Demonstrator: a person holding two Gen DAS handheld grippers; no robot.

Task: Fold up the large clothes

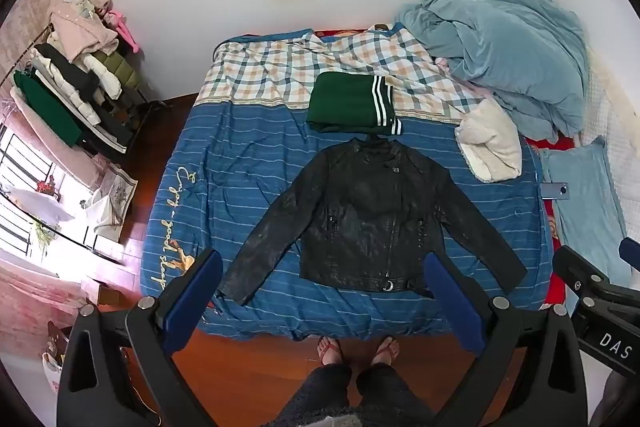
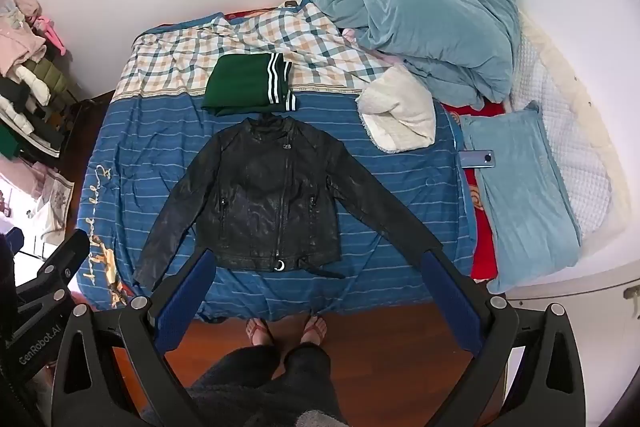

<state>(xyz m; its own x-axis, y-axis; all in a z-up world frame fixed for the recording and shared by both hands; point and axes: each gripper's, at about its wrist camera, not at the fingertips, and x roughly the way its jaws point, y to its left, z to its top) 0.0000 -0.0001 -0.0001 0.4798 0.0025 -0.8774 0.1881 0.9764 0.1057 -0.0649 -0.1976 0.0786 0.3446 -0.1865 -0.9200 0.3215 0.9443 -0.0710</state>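
Observation:
A black leather jacket [image 1: 368, 215] [image 2: 272, 199] lies flat and face up on the blue striped bedspread [image 1: 248, 163] [image 2: 144, 147], both sleeves spread out to the sides. Just beyond its collar sits a folded green garment [image 1: 352, 103] [image 2: 248, 83] with white stripes. My left gripper [image 1: 324, 267] hangs open high above the jacket's hem, nothing between its blue pads. My right gripper [image 2: 316, 263] is also open and empty, held above the near bed edge. Part of the right gripper [image 1: 600, 299] shows at the right edge of the left wrist view.
A person's feet in sandals [image 1: 356, 351] [image 2: 286, 331] stand on the wooden floor at the bed's near edge. A rumpled blue duvet [image 2: 432, 23], a cream fleece [image 2: 400, 111], a blue pillow [image 2: 520, 195] and a phone [image 2: 478, 159] lie right. A clothes rack [image 1: 76, 87] stands left.

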